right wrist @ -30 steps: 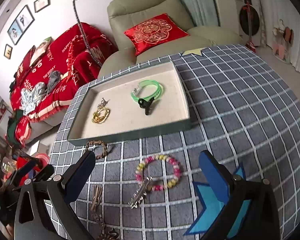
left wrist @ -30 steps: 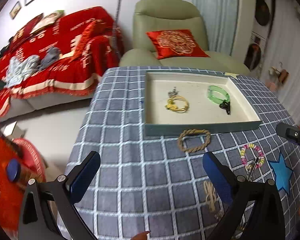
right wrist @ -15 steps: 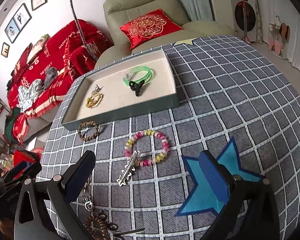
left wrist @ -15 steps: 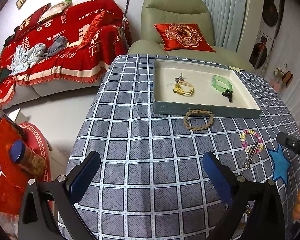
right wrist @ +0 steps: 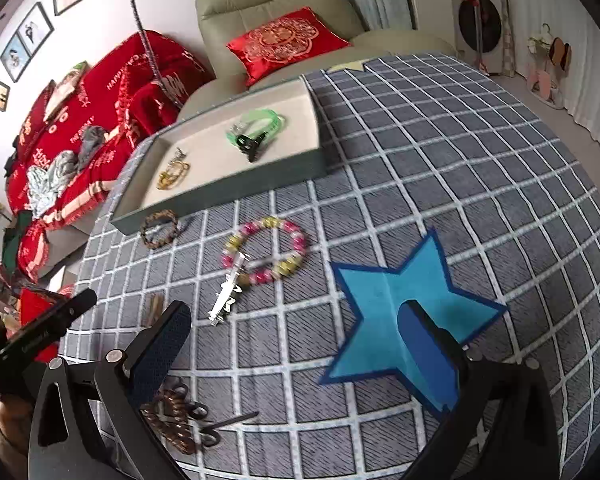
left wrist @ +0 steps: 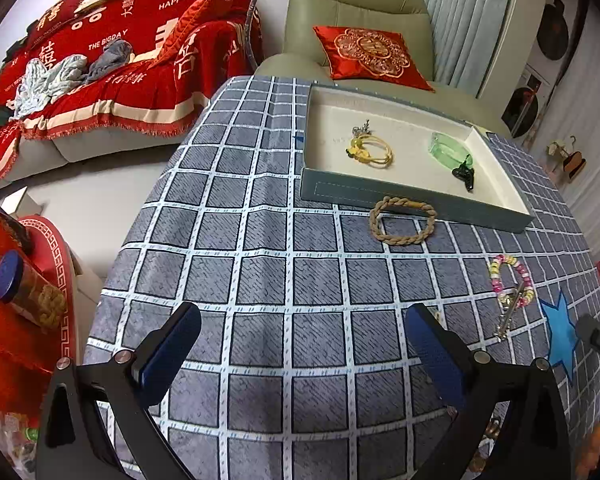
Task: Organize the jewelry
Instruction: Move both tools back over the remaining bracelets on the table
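Observation:
A grey-blue jewelry tray (left wrist: 412, 200) (right wrist: 220, 194) with a cream lining holds a gold bracelet (left wrist: 370, 150) (right wrist: 172, 174), a green bangle (left wrist: 448, 148) (right wrist: 260, 120) and a black clip (left wrist: 464, 172) (right wrist: 250, 146). A braided rope bracelet (left wrist: 402, 220) (right wrist: 159, 227) lies just in front of the tray. A pink and yellow bead bracelet (left wrist: 512, 280) (right wrist: 266, 250) and a silver clip (right wrist: 228, 296) lie nearer. My left gripper (left wrist: 304, 350) is open and empty above the cloth. My right gripper (right wrist: 294, 346) is open and empty near a blue star (right wrist: 400, 300).
The table has a blue checked cloth (left wrist: 260, 280). A brown coiled hair tie and dark pins (right wrist: 180, 420) lie by my right gripper's left finger. A green armchair with a red cushion (left wrist: 372, 56) stands behind the table. A red-covered sofa (left wrist: 100, 72) is at the left.
Both grippers have drawn back from the tray towards the near side of the table, the right one also shifting right over the blue star. Both stayed open and empty.

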Demonstrator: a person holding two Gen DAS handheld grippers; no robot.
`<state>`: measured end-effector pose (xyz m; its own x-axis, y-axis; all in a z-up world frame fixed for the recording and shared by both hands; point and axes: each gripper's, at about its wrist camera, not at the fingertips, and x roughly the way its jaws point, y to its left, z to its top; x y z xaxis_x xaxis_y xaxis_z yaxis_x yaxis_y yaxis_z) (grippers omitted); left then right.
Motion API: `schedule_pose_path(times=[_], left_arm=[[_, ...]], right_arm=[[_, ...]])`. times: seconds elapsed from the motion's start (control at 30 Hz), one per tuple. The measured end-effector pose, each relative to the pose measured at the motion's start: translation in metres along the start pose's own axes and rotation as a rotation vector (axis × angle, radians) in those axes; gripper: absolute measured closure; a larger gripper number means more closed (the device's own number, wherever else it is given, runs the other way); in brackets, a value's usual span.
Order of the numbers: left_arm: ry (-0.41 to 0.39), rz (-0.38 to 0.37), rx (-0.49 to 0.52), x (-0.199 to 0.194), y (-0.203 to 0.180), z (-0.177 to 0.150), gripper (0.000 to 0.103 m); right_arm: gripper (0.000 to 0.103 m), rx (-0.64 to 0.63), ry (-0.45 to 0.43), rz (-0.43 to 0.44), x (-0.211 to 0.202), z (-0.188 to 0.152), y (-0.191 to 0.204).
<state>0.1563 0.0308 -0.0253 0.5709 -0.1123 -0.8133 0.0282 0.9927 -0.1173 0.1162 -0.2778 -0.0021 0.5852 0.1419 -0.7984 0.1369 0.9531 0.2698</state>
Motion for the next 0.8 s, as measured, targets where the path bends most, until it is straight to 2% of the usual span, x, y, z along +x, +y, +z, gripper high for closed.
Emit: schedule_pose_path(times=[0.3,0.47,0.67,0.8], left_arm=[[0.012,0.009,0.053,0.024,-0.013,0.016,0.000],[0.024,-0.017,0.045,0.039,-0.018,0.027,0.000],[0.029,-0.035,0.048,0.052,-0.029,0.038,0.001],[0.039,-0.041,0.048,0.061,-0.036,0.044,0.001]], right_arm=[[0.000,-0.015,0.042,-0.056,0.018,0.005,-0.008],[0.001,-0.025,0.066,-0.072,0.034,0.015,-0.011],[0.011,-0.054,0.071,-0.074,0.051,0.034,-0.005],[0.024,-0.095,0.088,-0.084,0.064,0.041,0.002]])
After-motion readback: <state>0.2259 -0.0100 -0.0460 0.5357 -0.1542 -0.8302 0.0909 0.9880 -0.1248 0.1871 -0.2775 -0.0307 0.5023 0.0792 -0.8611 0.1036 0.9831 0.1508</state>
